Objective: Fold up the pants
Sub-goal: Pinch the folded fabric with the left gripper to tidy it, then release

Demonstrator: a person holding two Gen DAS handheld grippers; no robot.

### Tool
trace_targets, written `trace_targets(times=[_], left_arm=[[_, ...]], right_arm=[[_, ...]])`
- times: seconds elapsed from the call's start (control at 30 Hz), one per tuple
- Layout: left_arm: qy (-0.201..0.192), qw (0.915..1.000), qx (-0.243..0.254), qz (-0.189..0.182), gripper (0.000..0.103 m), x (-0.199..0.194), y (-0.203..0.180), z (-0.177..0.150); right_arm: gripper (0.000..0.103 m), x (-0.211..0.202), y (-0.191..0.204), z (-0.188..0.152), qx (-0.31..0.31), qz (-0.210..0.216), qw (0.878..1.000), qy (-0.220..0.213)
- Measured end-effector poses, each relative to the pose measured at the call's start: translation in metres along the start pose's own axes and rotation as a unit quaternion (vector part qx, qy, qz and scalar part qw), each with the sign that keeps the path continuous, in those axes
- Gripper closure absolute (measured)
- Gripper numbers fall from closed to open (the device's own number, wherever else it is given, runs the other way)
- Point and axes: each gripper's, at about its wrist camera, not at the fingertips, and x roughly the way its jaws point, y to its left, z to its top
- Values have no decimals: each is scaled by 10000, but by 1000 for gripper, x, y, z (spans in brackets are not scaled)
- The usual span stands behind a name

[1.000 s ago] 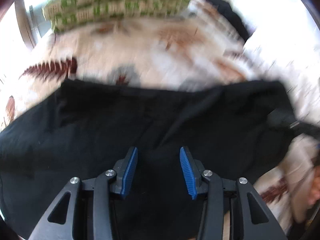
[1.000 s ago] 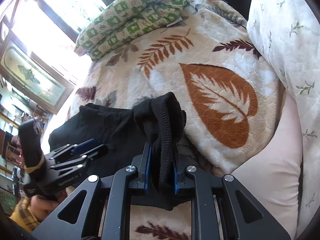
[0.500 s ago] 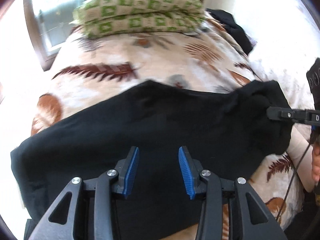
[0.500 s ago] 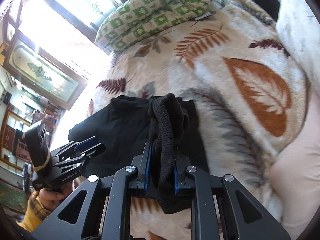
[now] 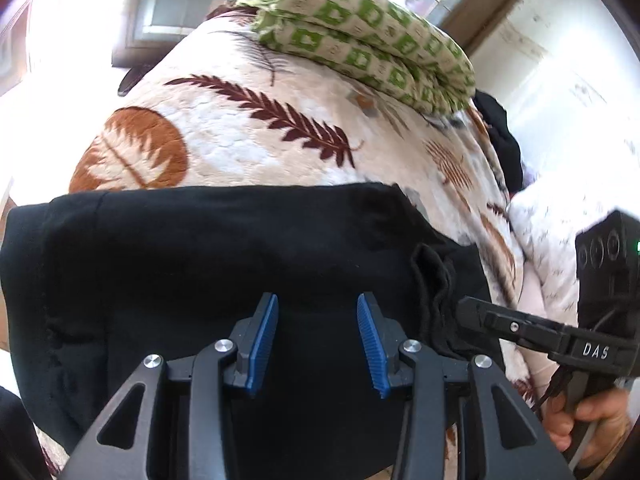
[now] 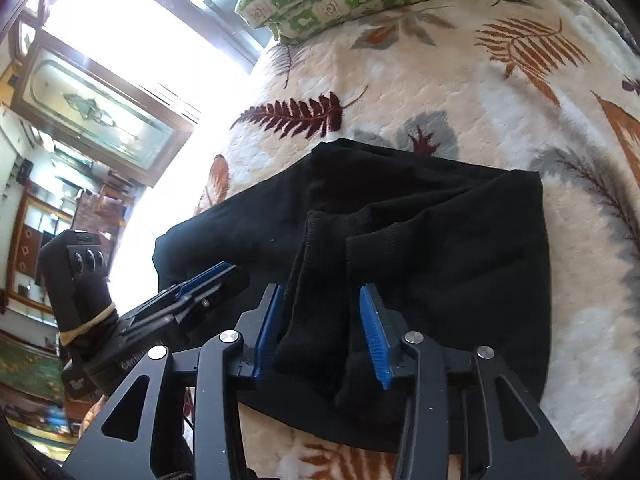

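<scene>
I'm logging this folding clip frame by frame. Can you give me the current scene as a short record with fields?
surface: leaf-print blanket
garment: black pants, folded over, lying on the blanket
left gripper: open above the pants, holding nothing
right gripper: open, ribbed cuffs loose between its fingers
background: green checked pillow at the far end of the blanket

1. Bed covered by a cream blanket with rust and maroon leaf prints; fills centre of both views.
2. Green-and-white patterned pillow at top of frame, on the blanket's far end.
3. Bright, overexposed window upper left, right wrist view.
4. Wood-framed glass panel left of frame.
5. White wall upper right, left wrist view.
</scene>
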Motion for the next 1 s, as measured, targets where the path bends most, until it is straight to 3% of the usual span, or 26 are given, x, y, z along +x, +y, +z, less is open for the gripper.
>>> trace_targets(times=[0.23,0.37,0.5,0.57,0.67,0.8,1.0], left_arm=[[90,9989,273,-364,59,0,-23,-6],[57,9970,626,-457,59,-1,-54,-8],[-48,9932,1050,-498,59,-1,-86,-7],[25,9930,1023,-583,59,5,-94,-4],[212,9933,949,-624,59,26,-101,6],[570,9958,712,-57,63,62,-89,10],[319,9972,612,-299,65,37,-80,7]], right_arm=[[64,-40,-23,-18,29,-217,9977,-648],[64,-41,-39,-39,-10,-568,9963,-638],[64,-23,-45,-54,-3,-495,9976,-489],[64,-18,-43,-59,3,-404,9979,-499],[64,-18,-41,-64,154,52,9979,-623],[64,-1,-41,-76,-96,-77,9987,-497],[63,-19,-30,-71,-222,62,9966,-789]])
